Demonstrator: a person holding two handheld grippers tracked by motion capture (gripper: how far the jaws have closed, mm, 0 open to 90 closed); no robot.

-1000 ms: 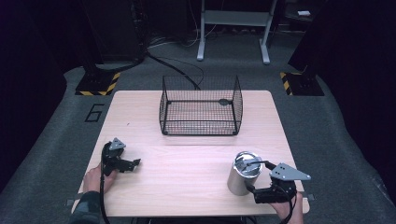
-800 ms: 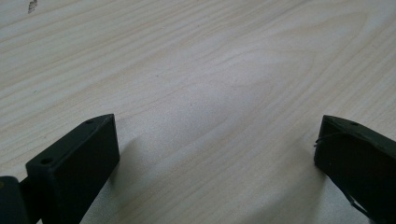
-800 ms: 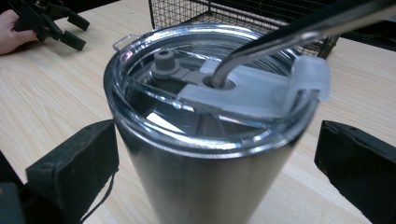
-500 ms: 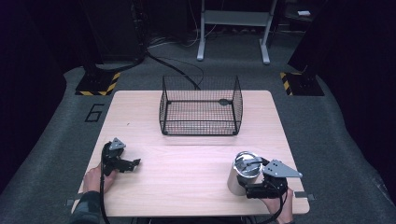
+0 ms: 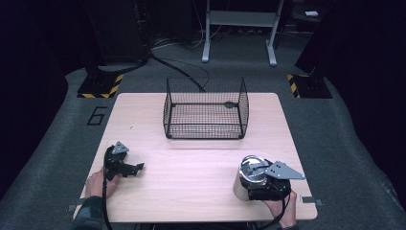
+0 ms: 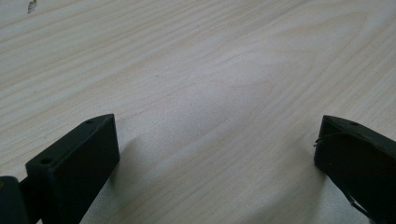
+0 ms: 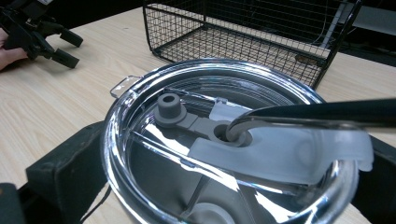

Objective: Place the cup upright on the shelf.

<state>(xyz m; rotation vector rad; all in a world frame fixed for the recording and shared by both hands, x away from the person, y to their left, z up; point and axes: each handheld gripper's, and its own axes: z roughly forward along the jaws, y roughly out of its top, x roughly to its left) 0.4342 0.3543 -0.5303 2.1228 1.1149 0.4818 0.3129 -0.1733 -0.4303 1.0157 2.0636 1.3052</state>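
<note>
- Steel tumbler (image 5: pixel 245 178) with clear lid (image 7: pixel 224 140) and metal straw (image 7: pixel 317 114) upright near the front right corner of the table (image 5: pixel 191 163).
- Right claw (image 5: pixel 258 184) around the tumbler from the person's side, one black jaw on either flank of the cup; contact with the wall impossible to tell.
- Left claw (image 5: pixel 136 168) spread wide, low over bare wood at front left, well apart from the tumbler.
- Black wire basket (image 5: pixel 206 110) at the far middle of the table.

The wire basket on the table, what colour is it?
The wire basket is black; the high view shows it best.
</note>
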